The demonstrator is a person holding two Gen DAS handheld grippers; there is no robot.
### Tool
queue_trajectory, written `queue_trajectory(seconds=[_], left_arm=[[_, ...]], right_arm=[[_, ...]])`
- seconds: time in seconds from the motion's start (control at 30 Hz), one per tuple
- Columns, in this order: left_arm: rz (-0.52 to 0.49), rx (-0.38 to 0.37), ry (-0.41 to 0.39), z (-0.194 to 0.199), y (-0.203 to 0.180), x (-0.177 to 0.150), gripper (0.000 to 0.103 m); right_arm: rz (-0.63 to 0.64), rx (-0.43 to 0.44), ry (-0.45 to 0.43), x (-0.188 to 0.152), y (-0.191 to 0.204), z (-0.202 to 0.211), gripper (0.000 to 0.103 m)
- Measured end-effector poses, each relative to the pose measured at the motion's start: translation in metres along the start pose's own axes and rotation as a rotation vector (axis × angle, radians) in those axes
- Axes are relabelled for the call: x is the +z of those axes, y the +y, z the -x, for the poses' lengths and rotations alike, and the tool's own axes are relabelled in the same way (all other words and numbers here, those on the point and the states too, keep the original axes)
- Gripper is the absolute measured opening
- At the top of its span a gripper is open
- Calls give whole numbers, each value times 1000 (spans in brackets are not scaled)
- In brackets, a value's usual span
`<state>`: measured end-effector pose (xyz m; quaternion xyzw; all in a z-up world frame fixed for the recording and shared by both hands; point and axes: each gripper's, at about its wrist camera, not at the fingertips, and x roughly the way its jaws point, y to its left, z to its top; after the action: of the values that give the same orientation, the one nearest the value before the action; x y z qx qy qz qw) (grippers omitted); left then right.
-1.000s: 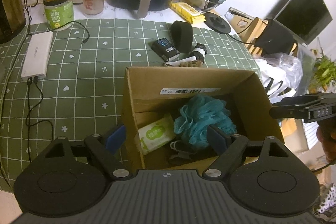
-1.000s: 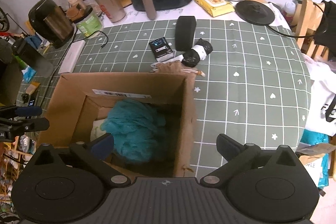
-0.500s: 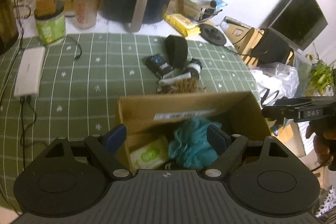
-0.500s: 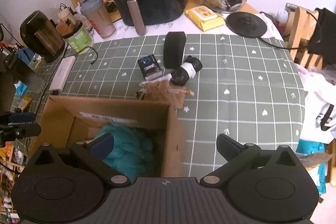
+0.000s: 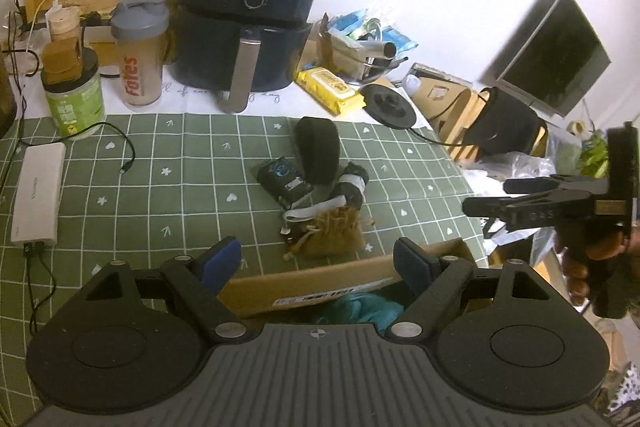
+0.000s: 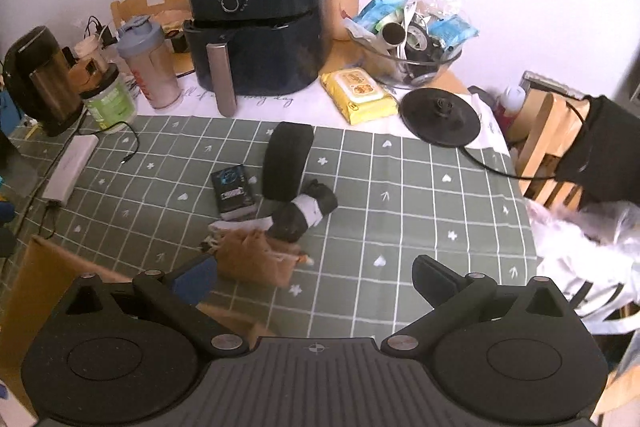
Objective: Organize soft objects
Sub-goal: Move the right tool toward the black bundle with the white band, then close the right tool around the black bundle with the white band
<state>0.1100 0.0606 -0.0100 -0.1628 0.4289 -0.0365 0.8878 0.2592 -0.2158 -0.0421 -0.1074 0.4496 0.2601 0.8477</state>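
At the bottom of the left wrist frame, the left gripper (image 5: 318, 261) hangs with its 2 blue-padded fingers spread wide apart and nothing between them, above the far wall of the brown cardboard box (image 5: 308, 289). Just inside that wall a patch of the teal mesh bath sponge (image 5: 362, 309) shows. Beyond the box, at mid-frame on the green grid-patterned tablecloth (image 5: 168, 171), lies a tan burlap drawstring pouch (image 5: 330, 233), touching a rolled pair of black socks with a white band (image 5: 352, 185). Next to these sit a small black packet with a blue print (image 5: 284, 181) and a black oval fabric case (image 5: 318, 149), which leans over the packet's far edge.

At the right edge of that frame a hand holds the right gripper (image 5: 532, 201), seen side-on. From its own camera, the right gripper (image 6: 314, 277) is likewise spread wide and holds nothing, low over the tablecloth with the pouch (image 6: 256, 259) beside its left finger. A black air fryer (image 6: 256, 15) stands at upper centre.
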Motion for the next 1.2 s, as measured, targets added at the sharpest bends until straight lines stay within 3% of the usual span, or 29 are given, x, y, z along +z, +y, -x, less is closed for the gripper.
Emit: queue_trajectory(seconds=[0.2, 0.43, 0.6, 0.9, 0.97, 1.1, 1.2], left_arm=[[1, -1, 8, -7, -1, 6, 84], [10, 22, 24, -14, 4, 9, 84], [23, 30, 30, -16, 8, 10, 84], [56, 56, 40, -19, 16, 13, 84], [64, 63, 41, -19, 18, 13, 84], [84, 80, 42, -18, 23, 13, 84], [101, 90, 44, -18, 26, 12, 84]], right_arm=[[44, -8, -1, 5, -5, -24, 103], [95, -7, 55, 14, -12, -61, 103], [97, 94, 93, 25, -22, -86, 103], [73, 171, 135, 36, -22, -144, 101], [58, 189, 139, 38, -22, -156, 91], [40, 216, 172, 39, -19, -184, 84], [9, 217, 198, 39, -19, -203, 67]])
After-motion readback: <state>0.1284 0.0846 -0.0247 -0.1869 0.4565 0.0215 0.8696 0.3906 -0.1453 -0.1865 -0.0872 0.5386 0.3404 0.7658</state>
